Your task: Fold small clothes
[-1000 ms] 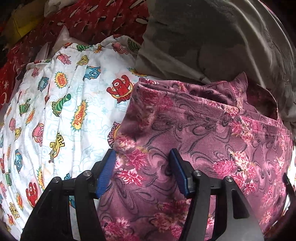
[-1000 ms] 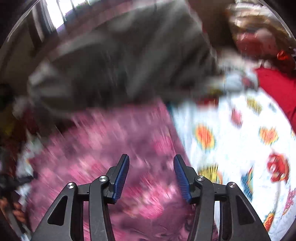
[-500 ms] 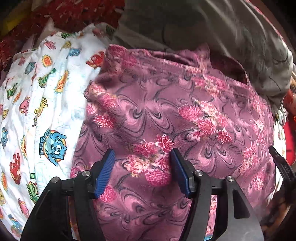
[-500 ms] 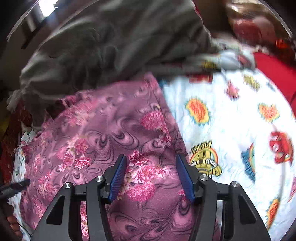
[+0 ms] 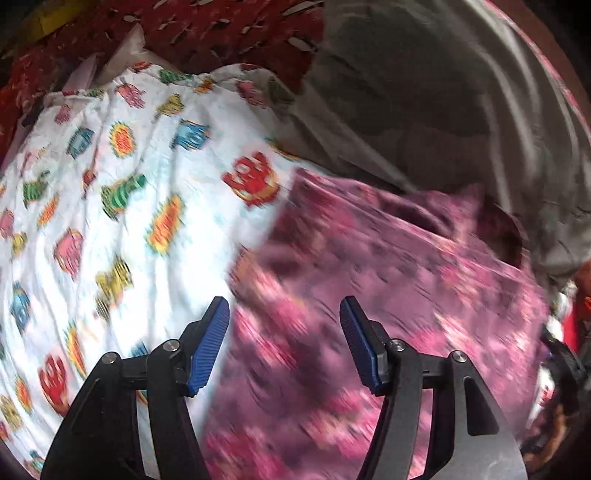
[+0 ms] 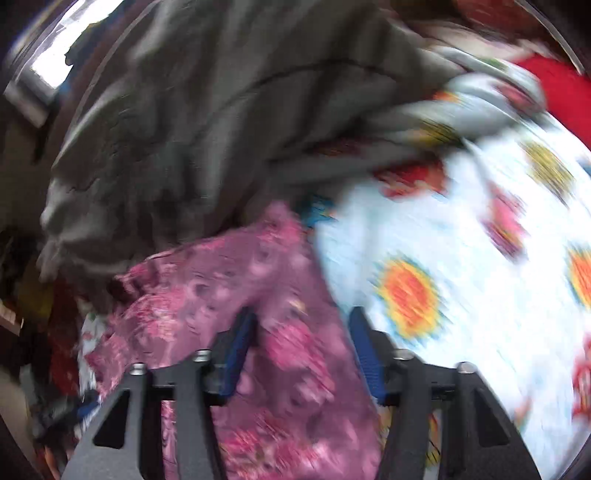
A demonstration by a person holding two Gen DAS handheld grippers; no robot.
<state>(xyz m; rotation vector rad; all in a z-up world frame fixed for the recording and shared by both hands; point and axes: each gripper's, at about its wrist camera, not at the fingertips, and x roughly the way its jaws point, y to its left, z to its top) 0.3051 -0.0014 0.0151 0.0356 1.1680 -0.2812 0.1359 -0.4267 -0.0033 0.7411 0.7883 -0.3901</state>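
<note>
A pink floral garment [image 5: 388,280] lies on a white cartoon-print sheet [image 5: 122,206], partly blurred by motion. My left gripper [image 5: 283,310] hovers open above the garment's left edge, its left pad over the sheet and its right pad over the pink cloth. In the right wrist view, the same pink garment [image 6: 229,280] runs up between the pads of my right gripper [image 6: 303,317], near the garment's right edge. That gripper's jaws are closing with the cloth between them, and a gap still shows on both sides.
A large grey cloth [image 5: 424,103] is heaped behind the pink garment, also the grey cloth [image 6: 207,122] in the right wrist view. Red patterned fabric [image 5: 207,33] lies at the far edge. The cartoon sheet [image 6: 480,266] spreads to the right.
Both views have shifted and blurred: the left gripper moved left toward the garment's left edge, the right gripper toward its right edge. Jaw widths look about the same.
</note>
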